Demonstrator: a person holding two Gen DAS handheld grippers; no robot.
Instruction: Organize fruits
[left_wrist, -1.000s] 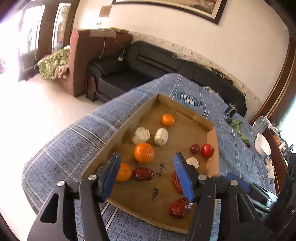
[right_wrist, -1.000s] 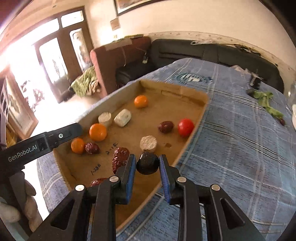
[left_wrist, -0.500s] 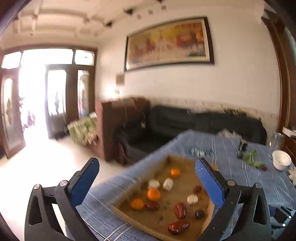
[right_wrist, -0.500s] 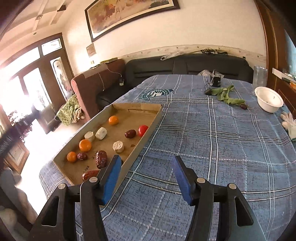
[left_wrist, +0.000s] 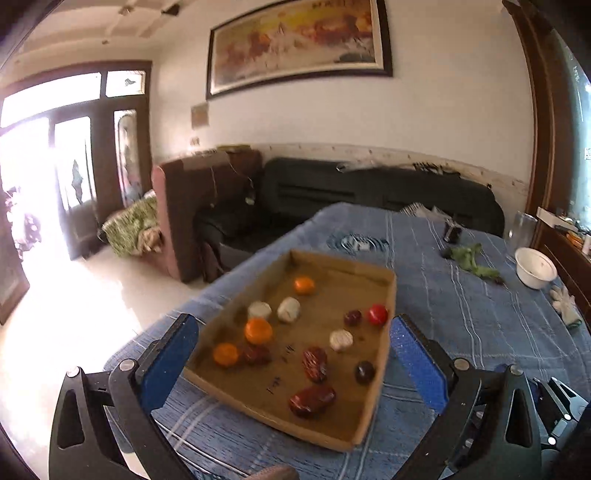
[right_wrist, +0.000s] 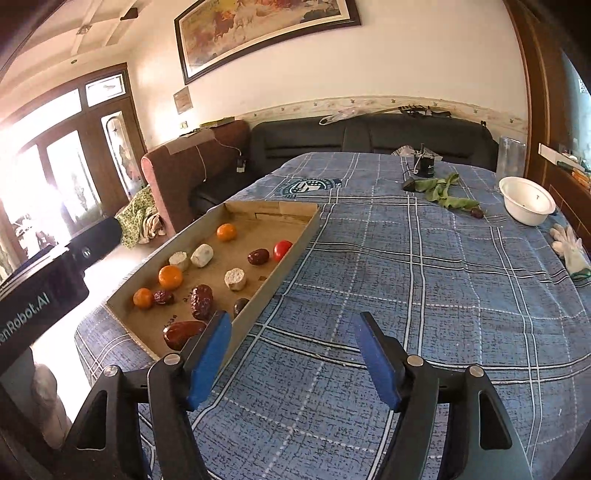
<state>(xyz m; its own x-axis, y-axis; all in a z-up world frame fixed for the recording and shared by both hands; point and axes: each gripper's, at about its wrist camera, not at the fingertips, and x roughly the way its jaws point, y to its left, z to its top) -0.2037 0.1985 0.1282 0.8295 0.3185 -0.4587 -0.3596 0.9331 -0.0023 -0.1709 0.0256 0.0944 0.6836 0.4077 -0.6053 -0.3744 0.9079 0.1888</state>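
Fruits, assorted, lying loose in a shallow brown cardboard tray (right_wrist: 288, 254) on the surface, which is covered by a blue plaid cloth (right_wrist: 424, 295); tray sits toward the cloth's left edge.

Contents, largest to smallest: glossy dark-red date (left_wrist: 312, 400) nearest the front wall; wrinkled dark-red date (left_wrist: 314, 363) behind it; round orange mandarin (left_wrist: 258, 330); smaller orange mandarin (left_wrist: 225, 354) touching a small brown date (left_wrist: 255, 354); a third mandarin (left_wrist: 304, 285) near the back; three pale cut chunks, of what I cannot tell (left_wrist: 341, 339); red cherry tomato (left_wrist: 377, 314) just beside a small dark date (left_wrist: 352, 317); dark round fruit (left_wrist: 365, 372) by the right wall.

Step in hand, as judged: choosing the next piece to group with its kind. Advice: descend straight over a well-separated piece, straddling it before closing; soft dates want a light squeeze.

Pose: left gripper (left_wrist: 291, 363) raised above the tray's front, spread wide, holding nothing. Right gripper (right_wrist: 295, 354) over bare cloth just right of the tray, likewise spread and empty.
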